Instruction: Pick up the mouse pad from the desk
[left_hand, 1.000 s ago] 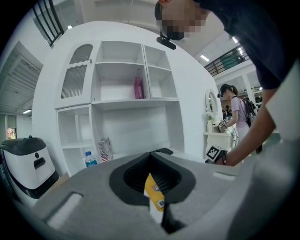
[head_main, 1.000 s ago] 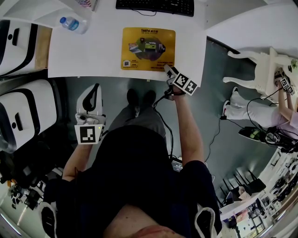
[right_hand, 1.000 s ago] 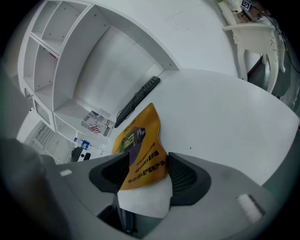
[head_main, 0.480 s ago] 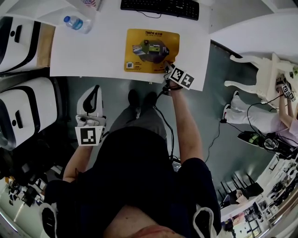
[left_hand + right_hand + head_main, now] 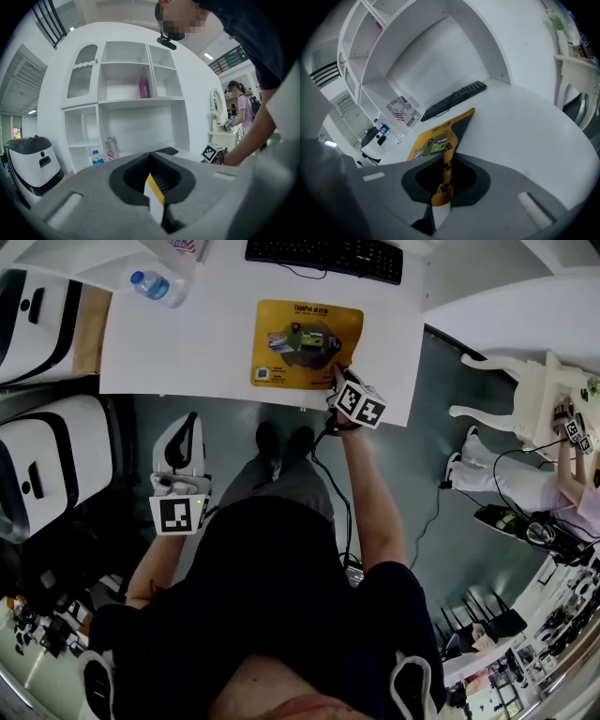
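Note:
The yellow mouse pad [image 5: 300,338] lies on the white desk [image 5: 187,343], in front of the keyboard. My right gripper [image 5: 336,379] is at the pad's near right corner, and its jaws are closing on it. In the right gripper view that corner of the mouse pad [image 5: 447,150] curls up off the desk and runs in between the jaws of the right gripper [image 5: 440,199], which pinch it. My left gripper [image 5: 187,423] hangs below the desk's near edge, away from the pad. In its own view the left gripper [image 5: 154,199] has its jaws together with nothing held.
A black keyboard [image 5: 323,257] lies behind the pad, and a water bottle [image 5: 152,285] lies at the desk's far left. White and black machines [image 5: 37,324] stand left of the desk. A white stand [image 5: 525,381] and another person [image 5: 572,456] are to the right.
My right gripper moved in over the pad's near right corner, rolled, and closed on it. The corner now lifts off the desk. The left gripper stayed where it was.

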{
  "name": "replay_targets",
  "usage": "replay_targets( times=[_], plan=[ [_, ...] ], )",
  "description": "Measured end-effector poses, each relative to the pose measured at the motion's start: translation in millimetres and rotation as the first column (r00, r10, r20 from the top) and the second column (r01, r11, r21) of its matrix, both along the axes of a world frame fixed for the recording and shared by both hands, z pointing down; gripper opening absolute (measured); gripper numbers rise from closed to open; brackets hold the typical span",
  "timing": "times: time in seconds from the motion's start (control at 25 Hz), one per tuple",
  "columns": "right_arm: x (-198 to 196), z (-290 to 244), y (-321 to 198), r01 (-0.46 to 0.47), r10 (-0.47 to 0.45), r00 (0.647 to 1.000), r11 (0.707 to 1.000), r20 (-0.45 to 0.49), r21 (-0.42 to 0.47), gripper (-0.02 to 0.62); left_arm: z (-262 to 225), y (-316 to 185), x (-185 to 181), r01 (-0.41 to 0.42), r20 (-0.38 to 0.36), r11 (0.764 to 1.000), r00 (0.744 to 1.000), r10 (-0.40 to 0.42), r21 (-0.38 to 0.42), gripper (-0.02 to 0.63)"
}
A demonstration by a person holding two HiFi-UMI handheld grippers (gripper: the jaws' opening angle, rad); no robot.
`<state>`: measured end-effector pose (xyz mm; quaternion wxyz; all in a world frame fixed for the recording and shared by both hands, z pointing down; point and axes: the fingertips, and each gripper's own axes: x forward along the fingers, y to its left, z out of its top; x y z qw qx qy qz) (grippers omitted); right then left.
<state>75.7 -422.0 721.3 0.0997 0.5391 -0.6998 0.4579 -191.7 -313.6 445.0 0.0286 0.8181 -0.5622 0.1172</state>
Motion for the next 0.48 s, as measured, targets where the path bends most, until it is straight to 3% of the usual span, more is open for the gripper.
replay_targets(
  times=[0.24, 0.48],
  plan=[
    [-10, -42, -3, 0.07, -0.061, 0.996, 0.99, -0.072, 0.126, 0.017, -1, 1, 1, -0.003, 0.0, 1.0, 1.0, 0.003, 0.01, 0.003],
    [-27, -93, -8, 0.142, -0.107, 0.984, 0.957, -0.146, 0.254, 0.017, -4, 1, -2, -0.003, -0.005, 1.0, 1.0, 0.003, 0.019, 0.003]
  ],
)
